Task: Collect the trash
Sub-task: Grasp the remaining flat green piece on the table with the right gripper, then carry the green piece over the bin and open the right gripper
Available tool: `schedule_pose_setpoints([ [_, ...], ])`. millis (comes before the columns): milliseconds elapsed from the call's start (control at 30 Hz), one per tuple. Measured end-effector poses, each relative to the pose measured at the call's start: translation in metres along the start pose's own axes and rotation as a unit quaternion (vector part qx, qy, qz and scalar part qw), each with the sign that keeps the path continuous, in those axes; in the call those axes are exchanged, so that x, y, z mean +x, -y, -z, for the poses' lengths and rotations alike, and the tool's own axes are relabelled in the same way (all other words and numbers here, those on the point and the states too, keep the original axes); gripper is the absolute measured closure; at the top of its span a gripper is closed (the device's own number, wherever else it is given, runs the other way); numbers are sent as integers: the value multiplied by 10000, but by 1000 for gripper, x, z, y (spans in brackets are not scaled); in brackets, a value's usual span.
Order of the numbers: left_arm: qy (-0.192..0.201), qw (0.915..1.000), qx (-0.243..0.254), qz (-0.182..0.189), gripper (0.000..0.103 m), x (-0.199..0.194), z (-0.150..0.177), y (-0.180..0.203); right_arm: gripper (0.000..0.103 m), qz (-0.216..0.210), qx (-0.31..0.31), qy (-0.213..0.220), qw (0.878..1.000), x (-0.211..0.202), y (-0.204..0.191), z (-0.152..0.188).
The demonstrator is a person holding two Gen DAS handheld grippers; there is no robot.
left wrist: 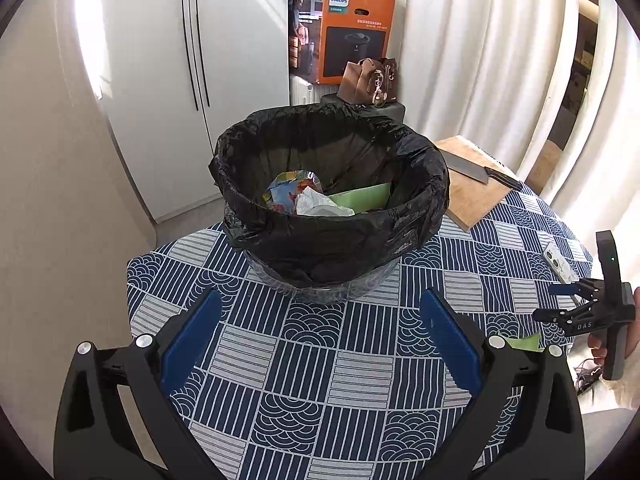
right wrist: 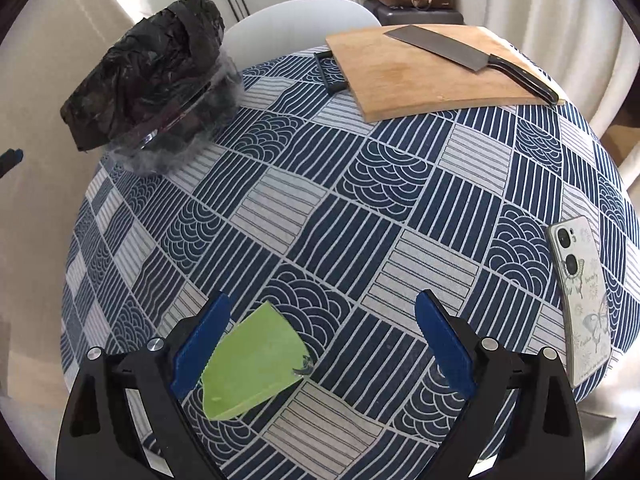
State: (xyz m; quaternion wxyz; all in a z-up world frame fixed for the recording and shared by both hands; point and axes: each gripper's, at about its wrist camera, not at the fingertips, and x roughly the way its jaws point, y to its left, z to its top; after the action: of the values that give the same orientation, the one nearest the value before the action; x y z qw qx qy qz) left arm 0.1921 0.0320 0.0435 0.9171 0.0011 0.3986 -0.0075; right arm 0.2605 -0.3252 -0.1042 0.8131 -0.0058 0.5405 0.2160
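Right gripper (right wrist: pixel 320 340) spread wide over the tablecloth (right wrist: pixel 360 208), green scrap (right wrist: pixel 252 364) touching its left finger near the table edge, left gripper (left wrist: pixel 320 332) spread, empty, facing the bin (left wrist: pixel 332 200), bare cloth between, board (right wrist: pixel 432 68), knife (right wrist: pixel 460 52) and phone (right wrist: pixel 582 300) at far edges

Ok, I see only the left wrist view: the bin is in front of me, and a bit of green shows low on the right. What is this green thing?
Observer: It is a flat green scrap lying on the tablecloth, with one torn corner.
Operator: Does the right tool hold it already?
Observer: No. The right tool is open, and the scrap lies between its fingers, close to the left one.
Operator: Is there other loose trash on the table?
Observer: No other scrap that I can see. There is a small dark frame beside the cutting board, which your view does not show.
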Motion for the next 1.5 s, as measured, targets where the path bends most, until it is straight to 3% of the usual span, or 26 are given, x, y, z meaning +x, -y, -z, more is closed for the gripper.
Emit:
schedule_pose_setpoints([
  [367,-65,9958,681,605,6,36,-1,14,14,197,1076,-472,9929,15,-18,52],
  [467,132,9923,715,1004,6,38,1,16,14,457,1509,-452,9865,16,-25,58],
  [600,166,9887,630,1354,6,48,6,16,14,436,1963,-293,9791,15,-39,57],
  [933,-194,9840,735,1614,6,73,23,17,15,1287,2777,-332,9514,37,-47,79],
  [1000,-252,9839,791,1583,6,73,25,17,26,1334,2780,-335,9507,37,-45,84],
  [1067,-232,9838,876,1546,6,70,25,19,70,1523,2589,-302,9533,33,-45,83],
  [1167,-167,9824,1012,1562,6,63,24,21,91,1510,2237,-308,9624,28,-50,76],
  [1333,6,9842,1048,1428,6,51,20,18,92,904,2169,-118,9719,14,-49,60],
  [1500,92,9893,571,1336,6,38,16,3,92,380,1959,135,9798,-5,-48,31],
])
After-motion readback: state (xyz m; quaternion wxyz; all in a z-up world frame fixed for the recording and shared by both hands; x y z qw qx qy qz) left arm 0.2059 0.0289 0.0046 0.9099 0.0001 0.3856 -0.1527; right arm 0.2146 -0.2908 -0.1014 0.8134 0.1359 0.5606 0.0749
